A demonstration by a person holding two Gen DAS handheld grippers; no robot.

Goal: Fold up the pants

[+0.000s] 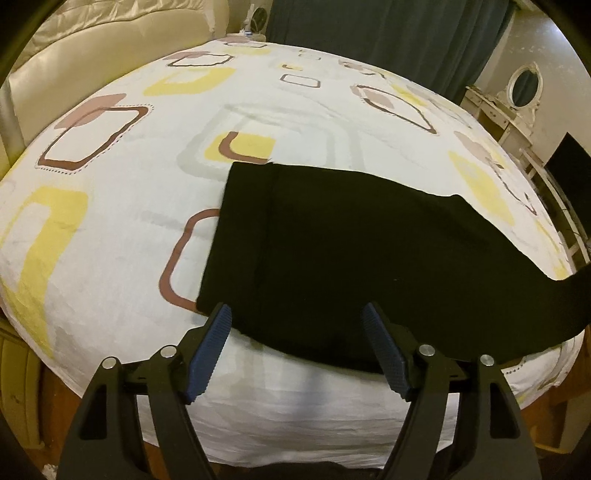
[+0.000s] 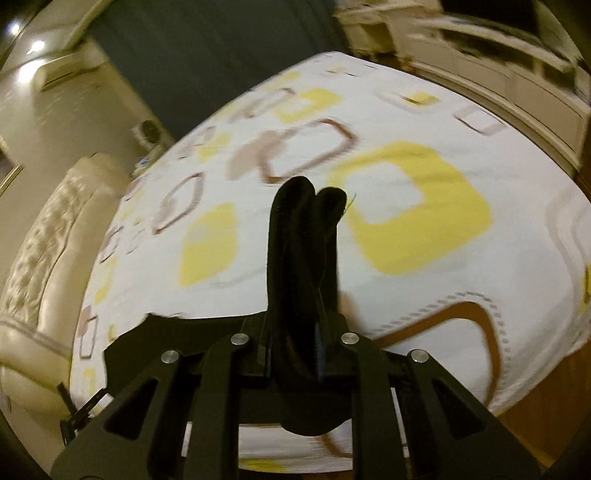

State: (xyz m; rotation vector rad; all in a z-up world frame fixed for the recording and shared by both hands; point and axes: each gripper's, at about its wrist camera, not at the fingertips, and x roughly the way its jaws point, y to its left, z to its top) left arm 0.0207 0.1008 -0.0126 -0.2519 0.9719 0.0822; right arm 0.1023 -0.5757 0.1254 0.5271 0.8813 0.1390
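I am looking down the left gripper (image 1: 297, 314) and its jaws are standing wide apart with nothing pressed between them. Its blue ribbed pads (image 1: 208, 354) are hovering over the near edge of the black pants (image 1: 332, 258); whether the tips are touching the cloth I cannot tell. The pants are lying flat on the bed (image 1: 110, 221), on a white sheet printed with yellow, brown and grey rounded squares. Their squared end is lying towards the middle of the mattress. From there the cloth is running to the right, narrowing and trailing off past the bed's right edge, where it is rising out of the left wrist view.

In the right wrist view, the right gripper (image 2: 314, 325) is clamping a bunched, doubled-over fold of the same black cloth (image 2: 306, 240). Its jaws are drawn nearly together on it, and the fabric is sticking up between them in two rounded lobes, with more bulging out behind them. This view is smeared with motion blur, so I am reading little detail.

A cream padded headboard (image 1: 92, 40) is standing at the bed's far left, dark blue curtains (image 1: 369, 33) are hanging behind, and a white dressing table with an oval mirror (image 1: 524, 86) is at the right.
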